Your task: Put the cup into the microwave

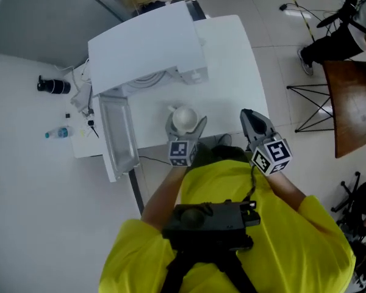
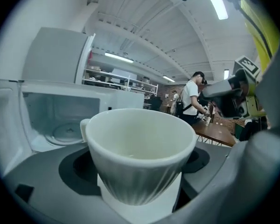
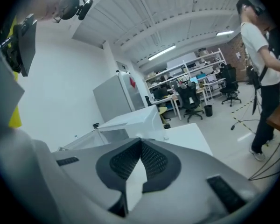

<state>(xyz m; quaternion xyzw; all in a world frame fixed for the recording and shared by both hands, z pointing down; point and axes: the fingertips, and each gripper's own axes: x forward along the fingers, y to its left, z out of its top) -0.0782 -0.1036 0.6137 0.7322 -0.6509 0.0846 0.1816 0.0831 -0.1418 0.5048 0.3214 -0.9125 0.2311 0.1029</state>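
Observation:
A white ribbed cup [image 1: 184, 118] [image 2: 140, 148] with a handle on its far left side sits between the jaws of my left gripper [image 1: 186, 123] [image 2: 141, 174], whose pads press its sides; it hangs clear of the table. It is empty. The white microwave [image 1: 146, 44] stands at the table's back left with its door [image 1: 118, 136] swung open toward me. Its cavity and glass turntable [image 2: 65, 132] show beyond the cup, to the left. My right gripper [image 1: 248, 113] [image 3: 139, 147] hovers to the right of the cup, pads together, holding nothing.
The white table [image 1: 235, 72] bears the microwave. A water bottle [image 1: 58, 133], a black object [image 1: 53, 86] and cables lie on the white surface at left. A brown table [image 1: 354, 102] and a stand are on the right. A person [image 2: 191, 97] stands farther back.

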